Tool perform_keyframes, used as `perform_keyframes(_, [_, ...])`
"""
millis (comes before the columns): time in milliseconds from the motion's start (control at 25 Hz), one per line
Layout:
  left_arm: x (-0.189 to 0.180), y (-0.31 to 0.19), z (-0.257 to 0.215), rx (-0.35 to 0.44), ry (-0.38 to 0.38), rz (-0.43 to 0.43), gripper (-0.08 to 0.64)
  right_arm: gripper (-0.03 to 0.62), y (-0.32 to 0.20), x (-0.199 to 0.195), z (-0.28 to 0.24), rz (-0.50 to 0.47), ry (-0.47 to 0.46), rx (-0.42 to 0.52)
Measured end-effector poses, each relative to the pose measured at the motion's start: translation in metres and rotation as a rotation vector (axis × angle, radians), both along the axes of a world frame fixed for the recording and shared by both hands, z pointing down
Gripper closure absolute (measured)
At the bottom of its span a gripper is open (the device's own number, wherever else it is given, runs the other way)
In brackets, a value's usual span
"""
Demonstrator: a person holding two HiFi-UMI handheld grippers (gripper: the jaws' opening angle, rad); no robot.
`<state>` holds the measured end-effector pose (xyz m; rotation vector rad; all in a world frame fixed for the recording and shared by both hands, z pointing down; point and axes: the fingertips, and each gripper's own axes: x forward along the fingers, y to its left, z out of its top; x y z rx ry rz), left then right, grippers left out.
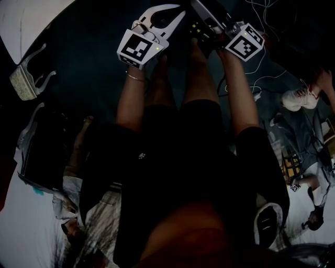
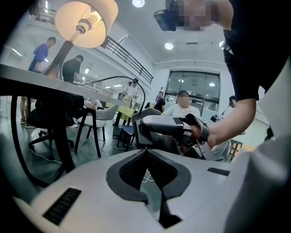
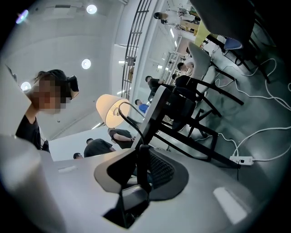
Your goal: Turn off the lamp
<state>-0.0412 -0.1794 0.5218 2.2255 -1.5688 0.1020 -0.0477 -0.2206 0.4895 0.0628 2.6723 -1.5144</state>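
Observation:
The lamp (image 2: 86, 20) stands lit on a table (image 2: 27, 75), and its shade glows in the right gripper view (image 3: 111, 113) too. Its black cord (image 2: 136, 86) arcs down from the table to my right gripper (image 2: 138, 134). In the right gripper view the cord (image 3: 129, 113) runs between the jaws of the right gripper (image 3: 141, 175), which grip a dark block on it, seemingly the switch. My left gripper (image 2: 146, 152) is shut on nothing and points at the right one from close by. The dim head view shows the left gripper (image 1: 172, 15) and the right gripper (image 1: 201, 29) above my knees.
Black chairs (image 2: 93, 120) and table legs stand around. Several people (image 2: 184, 107) sit or stand farther back. A white power strip (image 3: 241, 159) and loose cables lie on the floor. A person's sneaker (image 1: 296, 99) is at the right.

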Motion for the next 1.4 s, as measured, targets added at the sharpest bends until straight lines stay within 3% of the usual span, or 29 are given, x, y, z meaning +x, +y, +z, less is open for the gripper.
perform_keyframes(800, [0.001, -0.001, 0.004, -0.007, 0.003, 0.003, 0.543, 0.531, 0.0, 0.001, 0.001, 0.004, -0.005, -0.014])
perform_keyframes(1400, [-0.014, -0.005, 0.015, -0.03, -0.015, -0.033, 0.543, 0.528, -0.004, -0.013, 0.009, 0.011, 0.066, 0.087])
